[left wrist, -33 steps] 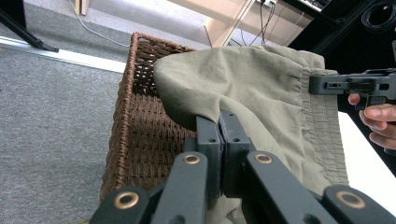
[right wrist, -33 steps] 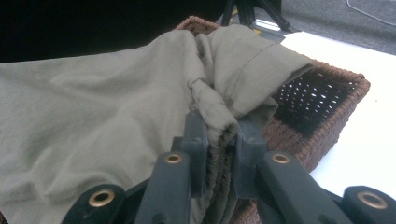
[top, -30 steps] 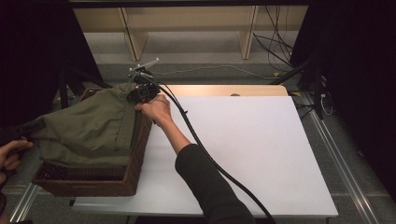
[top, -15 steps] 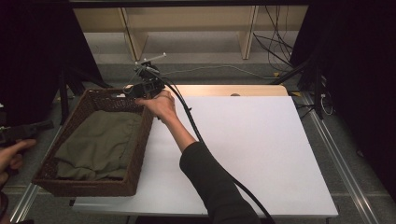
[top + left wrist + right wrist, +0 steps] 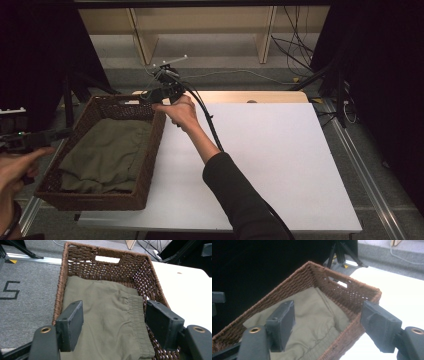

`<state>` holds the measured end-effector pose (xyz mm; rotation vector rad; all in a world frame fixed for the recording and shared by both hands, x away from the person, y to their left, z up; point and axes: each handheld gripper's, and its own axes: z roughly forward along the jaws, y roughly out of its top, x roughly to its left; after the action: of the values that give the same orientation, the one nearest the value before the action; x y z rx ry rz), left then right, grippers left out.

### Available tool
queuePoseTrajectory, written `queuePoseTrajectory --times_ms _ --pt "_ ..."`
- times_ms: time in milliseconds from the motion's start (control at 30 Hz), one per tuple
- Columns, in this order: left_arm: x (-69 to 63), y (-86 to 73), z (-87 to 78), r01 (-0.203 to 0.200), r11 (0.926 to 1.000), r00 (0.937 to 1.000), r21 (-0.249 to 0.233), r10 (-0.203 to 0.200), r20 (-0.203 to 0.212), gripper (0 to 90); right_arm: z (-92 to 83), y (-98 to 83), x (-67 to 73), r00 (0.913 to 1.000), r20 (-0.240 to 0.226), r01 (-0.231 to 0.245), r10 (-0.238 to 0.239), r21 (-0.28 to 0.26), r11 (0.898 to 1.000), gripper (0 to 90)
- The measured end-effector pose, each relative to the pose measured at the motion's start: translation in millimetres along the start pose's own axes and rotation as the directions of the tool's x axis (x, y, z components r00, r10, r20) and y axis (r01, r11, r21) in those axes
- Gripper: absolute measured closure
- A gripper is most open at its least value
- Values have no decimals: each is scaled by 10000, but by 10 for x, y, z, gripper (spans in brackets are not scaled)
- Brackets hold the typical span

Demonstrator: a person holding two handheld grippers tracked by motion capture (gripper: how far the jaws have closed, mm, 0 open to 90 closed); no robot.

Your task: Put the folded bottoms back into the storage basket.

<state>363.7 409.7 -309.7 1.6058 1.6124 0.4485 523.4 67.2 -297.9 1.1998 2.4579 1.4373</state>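
An olive-green garment (image 5: 107, 155) lies loosely folded inside a brown wicker basket (image 5: 150, 150) at the table's left end. My left gripper (image 5: 60, 134) hovers just outside the basket's left rim, held by a hand. In the left gripper view its jaws (image 5: 113, 312) stand apart above the garment (image 5: 105, 315) without touching it. My right gripper (image 5: 147, 96) sits over the basket's far right corner. In the right gripper view it (image 5: 327, 312) is open above the basket's rim (image 5: 352, 332). Both pairs of jaws have just been opening, and nothing is between them.
The white tabletop (image 5: 280, 160) stretches right of the basket. A black cable (image 5: 207, 122) trails from my right gripper along the forearm. A wooden shelf (image 5: 200, 25) and loose cables (image 5: 295, 55) stand behind the table. Dark stands (image 5: 67, 95) rise beside the basket's far left.
A second ago both grippers held the garment stretched above the basket. They have let go, and it has dropped flat into the basket. My left gripper has drawn back to the left.
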Motion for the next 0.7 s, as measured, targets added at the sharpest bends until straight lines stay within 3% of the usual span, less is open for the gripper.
queuePoseTrajectory --times_ms 133,367,600,700 --pt "-41 5 36 42 9997 9999 -223 -40 118 283 -100 -30 -53 9999 48 145 -144 -155 9998 262" --pt "-206 6 171 -265 9989 9977 -374 288 614 268 -281 -82 -178 9993 284 267 -258 -320 9991 248" --pt "-373 -12 317 -146 9972 9943 -737 223 1046 255 -439 -112 -227 9990 341 303 -280 -689 9972 249" --pt "-464 -18 368 -50 9957 9894 -927 184 1439 250 -531 -152 -260 9986 367 416 -386 -824 9957 248"
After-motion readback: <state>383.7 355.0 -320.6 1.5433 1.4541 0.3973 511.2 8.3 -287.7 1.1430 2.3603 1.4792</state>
